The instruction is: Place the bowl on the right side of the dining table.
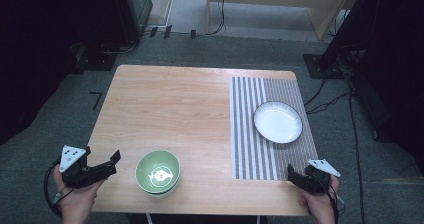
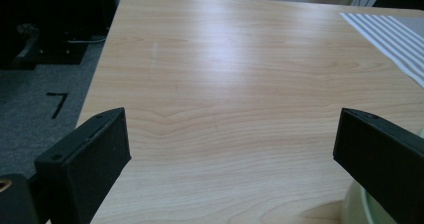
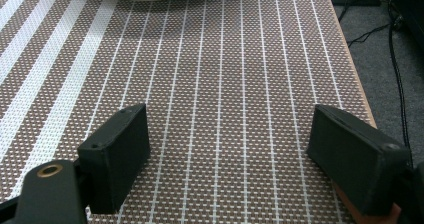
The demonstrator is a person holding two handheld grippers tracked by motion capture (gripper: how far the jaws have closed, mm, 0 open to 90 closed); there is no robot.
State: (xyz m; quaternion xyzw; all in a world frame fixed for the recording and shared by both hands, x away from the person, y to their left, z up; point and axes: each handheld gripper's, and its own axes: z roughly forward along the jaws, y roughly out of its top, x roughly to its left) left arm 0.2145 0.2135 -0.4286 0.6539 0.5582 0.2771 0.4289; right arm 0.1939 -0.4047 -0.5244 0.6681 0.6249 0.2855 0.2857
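I see a wooden table (image 1: 175,104) with broad bare wood across its middle and far half. A striped placemat (image 1: 247,134) covers the right side, reaching almost to the right edge, and carries a white plate (image 1: 278,122) at two o'clock. The green bowl (image 1: 158,171) sits near the front edge at six o'clock. My left gripper (image 1: 112,161) hovers just beside it at the bowl's nine o'clock, jaws spread wide, holding nothing. My right gripper (image 1: 292,176) rests over the placemat's near corner, jaws apart and empty.
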